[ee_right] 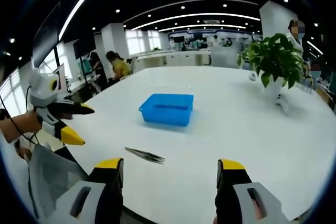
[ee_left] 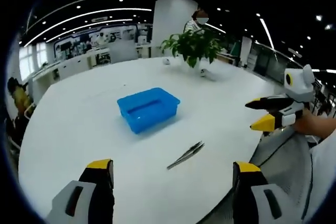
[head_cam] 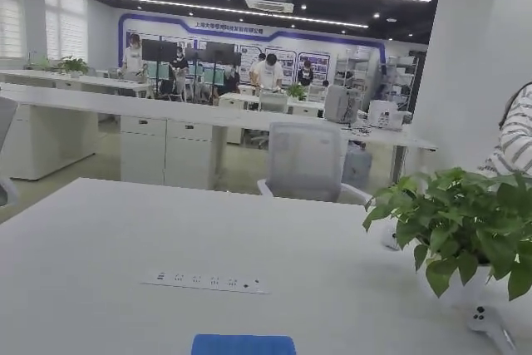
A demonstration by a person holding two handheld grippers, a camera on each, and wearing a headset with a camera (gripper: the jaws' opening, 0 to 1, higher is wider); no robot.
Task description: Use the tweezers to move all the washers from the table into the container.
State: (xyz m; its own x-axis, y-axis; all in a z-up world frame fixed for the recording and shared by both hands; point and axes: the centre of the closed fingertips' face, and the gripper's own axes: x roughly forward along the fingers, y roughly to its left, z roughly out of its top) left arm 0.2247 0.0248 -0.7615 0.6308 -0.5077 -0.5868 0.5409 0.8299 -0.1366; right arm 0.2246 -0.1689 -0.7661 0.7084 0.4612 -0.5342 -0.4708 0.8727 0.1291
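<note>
The metal tweezers (ee_left: 185,155) lie flat on the white table (ee_left: 79,124), a little nearer me than the blue container (ee_left: 148,108). My left gripper (ee_left: 172,167) hovers open just short of the tweezers, holding nothing. In the right gripper view the tweezers (ee_right: 145,155) lie left of centre, in front of the container (ee_right: 168,108). My right gripper (ee_right: 170,164) is open too, with nothing between its jaws. Each gripper sees the other at the table's edge: the right gripper (ee_left: 251,116) and the left gripper (ee_right: 86,127). In the head view the container's far rim (head_cam: 243,344) sits at the bottom edge.
A potted plant (head_cam: 465,230) stands at the table's right side, with a small white device (head_cam: 486,322) beside it. A socket strip (head_cam: 206,280) is set into the tabletop. A grey mesh chair (ee_right: 52,177) sits at the near edge. People work at far desks.
</note>
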